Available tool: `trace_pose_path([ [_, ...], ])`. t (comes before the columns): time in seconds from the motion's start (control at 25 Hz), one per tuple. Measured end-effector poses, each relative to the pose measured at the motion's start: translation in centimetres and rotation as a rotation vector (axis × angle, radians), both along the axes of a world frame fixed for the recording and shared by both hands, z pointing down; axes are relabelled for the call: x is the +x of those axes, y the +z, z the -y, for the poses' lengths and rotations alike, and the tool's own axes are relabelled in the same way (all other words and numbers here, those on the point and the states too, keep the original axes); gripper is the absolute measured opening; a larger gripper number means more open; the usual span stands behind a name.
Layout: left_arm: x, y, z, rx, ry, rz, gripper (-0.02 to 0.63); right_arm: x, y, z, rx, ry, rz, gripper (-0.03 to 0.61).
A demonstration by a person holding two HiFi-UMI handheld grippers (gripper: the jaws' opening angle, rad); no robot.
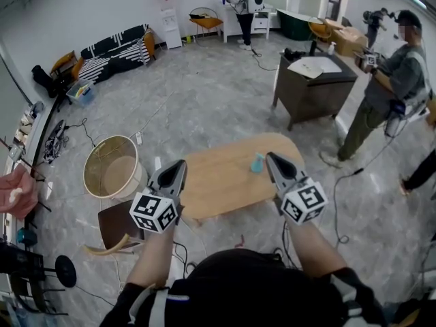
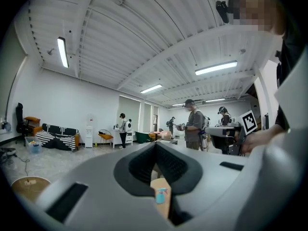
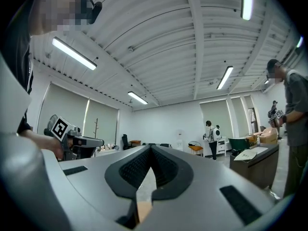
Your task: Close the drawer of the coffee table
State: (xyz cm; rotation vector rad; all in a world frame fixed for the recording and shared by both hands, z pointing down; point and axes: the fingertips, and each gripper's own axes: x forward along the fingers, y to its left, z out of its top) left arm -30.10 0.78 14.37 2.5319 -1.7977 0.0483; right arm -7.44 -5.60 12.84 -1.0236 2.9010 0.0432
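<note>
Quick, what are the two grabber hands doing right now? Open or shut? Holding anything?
Left gripper: shut, fingers together, holding nothing.
Right gripper: shut, fingers together, holding nothing.

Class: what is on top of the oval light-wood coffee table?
Only a small turquoise spray bottle, towards the right end of the oval light-wood coffee table. The left tool and right tool cover parts of its near edge, so that strip cannot be checked.
</note>
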Motion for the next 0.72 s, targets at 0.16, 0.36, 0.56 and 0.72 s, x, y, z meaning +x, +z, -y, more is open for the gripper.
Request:
trace_pose_path([
  [0.16, -0.26, 0.11, -0.32, 0.003, -0.01, -0.002, 0.006, -0.12, -0.16, -0.09, 0.015, 0.0, -0.013, 0.009],
  [0.36, -0.01, 0.27, -0.29, 0.003, -0.002, -0.004, 0.006, -0.11, 0.38, 0.06, 0.005, 0.0, -0.018, 0.009],
  [0.56, -0.07, 0.35, -0.34, 0.002, 0.005, -0.007, 0.006, -0.25, 0.73, 0.04, -0.013, 0.01, -0.009, 0.009],
  [0.72, 0.14, 0.27, -0.25, 0.001, 0.008, -0.013, 0.006, -0.02, 0.27, 0.07, 0.013, 0.002, -0.018, 0.009],
])
